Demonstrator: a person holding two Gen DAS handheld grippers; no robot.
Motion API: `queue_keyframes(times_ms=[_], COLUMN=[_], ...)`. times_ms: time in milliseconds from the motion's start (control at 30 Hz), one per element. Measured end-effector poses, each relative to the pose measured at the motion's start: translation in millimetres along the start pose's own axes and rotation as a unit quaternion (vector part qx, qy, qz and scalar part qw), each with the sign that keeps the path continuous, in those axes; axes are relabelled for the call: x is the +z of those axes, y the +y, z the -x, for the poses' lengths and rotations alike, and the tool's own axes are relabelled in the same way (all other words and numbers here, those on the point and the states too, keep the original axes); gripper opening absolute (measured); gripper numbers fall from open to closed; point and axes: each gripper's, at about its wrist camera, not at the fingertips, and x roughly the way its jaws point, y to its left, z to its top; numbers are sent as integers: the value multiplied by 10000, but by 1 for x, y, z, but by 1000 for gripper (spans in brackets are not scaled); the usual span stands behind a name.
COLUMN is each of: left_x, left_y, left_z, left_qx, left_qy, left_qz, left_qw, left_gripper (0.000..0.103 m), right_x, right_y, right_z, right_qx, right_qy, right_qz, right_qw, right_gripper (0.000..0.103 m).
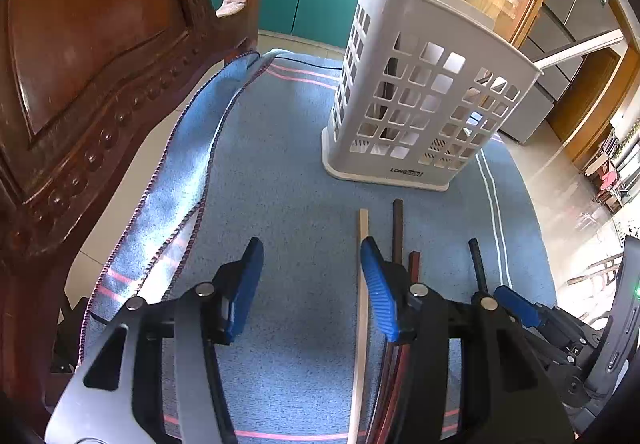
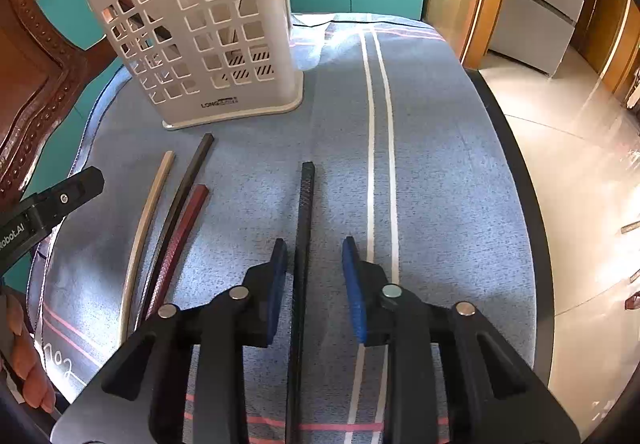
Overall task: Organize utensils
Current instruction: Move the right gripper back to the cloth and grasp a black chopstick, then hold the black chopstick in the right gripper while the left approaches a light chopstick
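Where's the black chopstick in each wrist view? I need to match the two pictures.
Left wrist: black chopstick lies at lower right, rightmost of the sticks, running toward the right gripper.
Right wrist: black chopstick lies at centre, between the open jaws of the right gripper, untouched.
Shared landmark: the white basket beyond the sticks.

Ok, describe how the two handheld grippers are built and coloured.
Both match. The left gripper and right gripper have black linkage arms with round silver pivot pins, a grey base plate, and two blue ribbed finger pads. White lettering marks the left one's black side in the right wrist view.
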Motion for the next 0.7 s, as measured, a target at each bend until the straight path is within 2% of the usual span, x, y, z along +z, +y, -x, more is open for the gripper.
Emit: queue_keyframes(times_ms=[333, 500, 533, 567, 633, 700], left_x=[-2, -2, -2, -2, -2, 0], left_y=[-3, -6, -6, -7, -6, -3], left_z=[-3, -5, -5, -5, -7, -8], left_qx=[20, 23, 20, 19, -6, -44], left_qy=[83, 137, 151, 162, 190, 200], left_qz=[-69, -113, -126, -133, -130, -64], left_qw=[9999, 9998, 9998, 9998, 9997, 9998], left_gripper=[55, 55, 55, 55, 55, 55], right_x=[1, 0, -1, -1, 0, 0], right_y=[1, 10, 10, 10, 9, 5], right_z=[-5, -5, -5, -5, -4, -4], right_qx=[-1, -226, -229, -213, -171, -109], right_qy=[-49, -62, -62, -64, -60, -63], right_qz=[75, 315, 311, 299, 258, 159], right_qw=[10000, 9992, 9992, 9993, 9995, 9998], right_gripper=[34, 33, 31, 23, 14, 11])
